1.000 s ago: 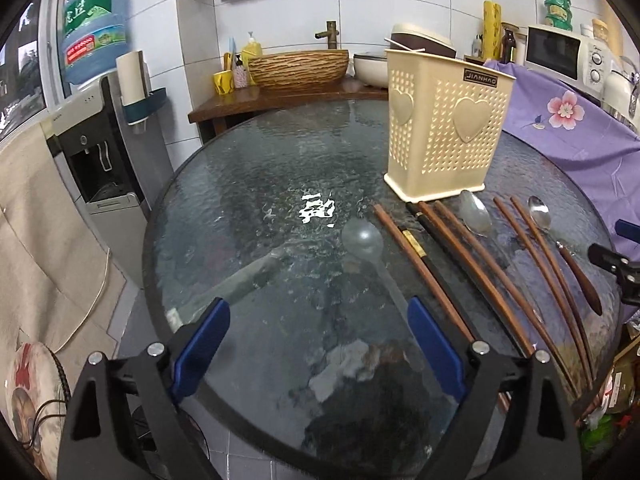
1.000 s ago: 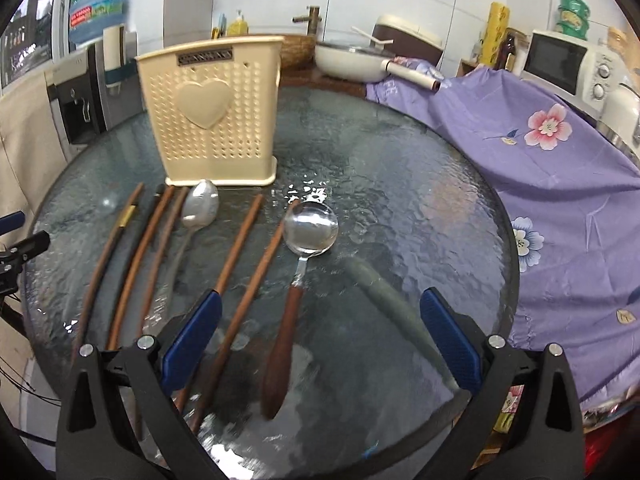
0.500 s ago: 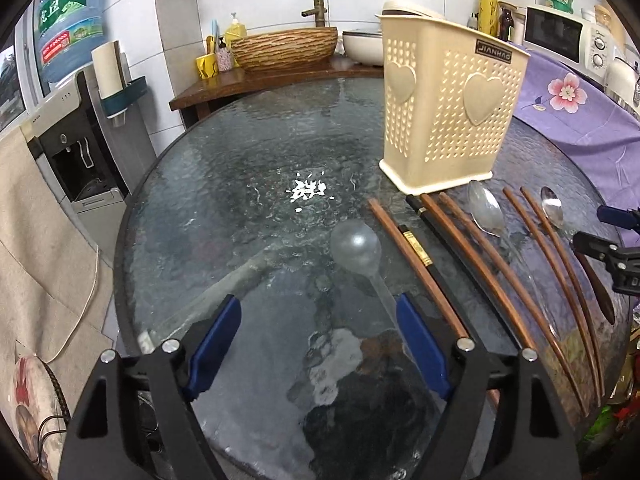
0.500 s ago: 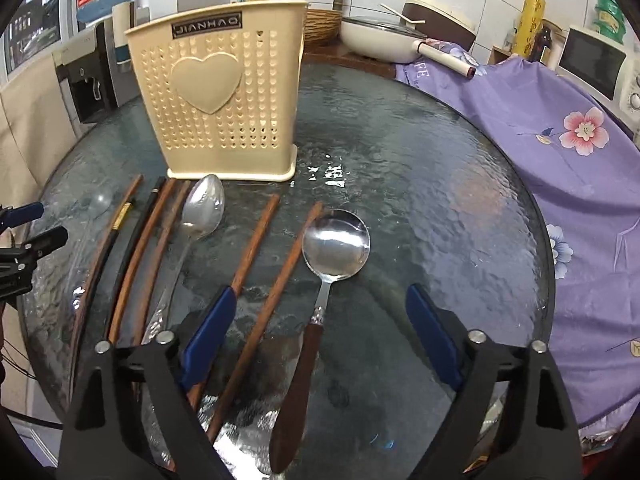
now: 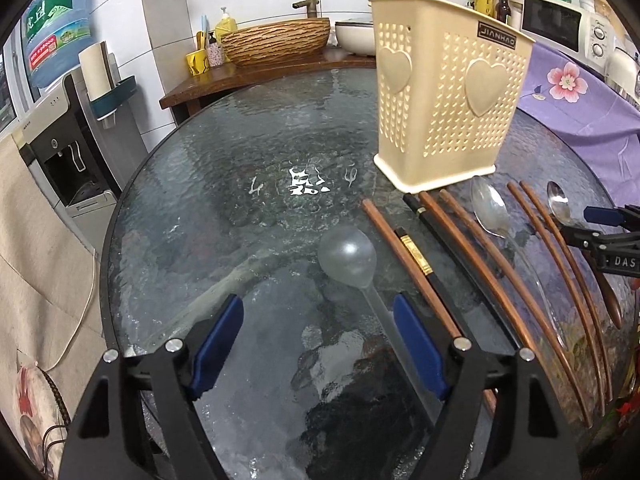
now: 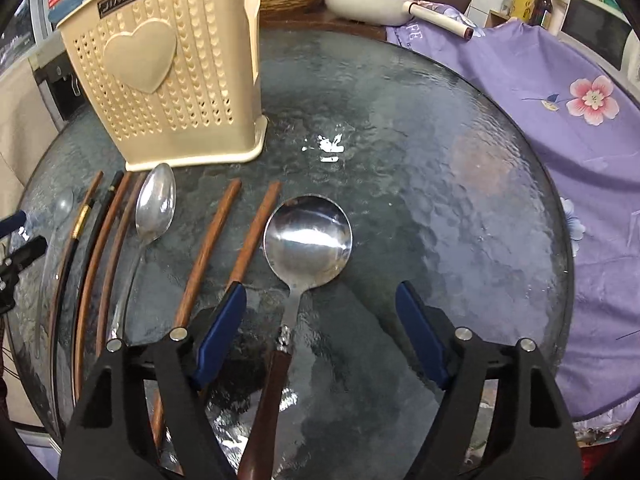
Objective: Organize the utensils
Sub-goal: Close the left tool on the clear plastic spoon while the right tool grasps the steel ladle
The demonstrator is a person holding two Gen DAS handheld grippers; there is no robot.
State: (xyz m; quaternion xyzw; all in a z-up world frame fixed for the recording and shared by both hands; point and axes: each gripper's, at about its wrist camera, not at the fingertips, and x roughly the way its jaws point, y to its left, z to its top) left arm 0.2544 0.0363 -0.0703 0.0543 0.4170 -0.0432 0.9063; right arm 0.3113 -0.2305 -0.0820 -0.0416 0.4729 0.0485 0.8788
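Right tool (image 6: pixel 320 316) tilted down, closing astride ladle (image 6: pixel 307 236) (ungripped), left tool (image 5: pixel 318 332) released.

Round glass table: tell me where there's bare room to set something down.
Free: the glass between the cream perforated utensil basket and the purple floral cloth, and left of the clear plastic spoon. Crowded: the row of wooden chopsticks and metal spoons before the basket.

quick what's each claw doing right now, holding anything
Left claw: open and holding nothing, above the clear spoon.
Right claw: closing, still holding nothing, with the round metal spoon between its sides.
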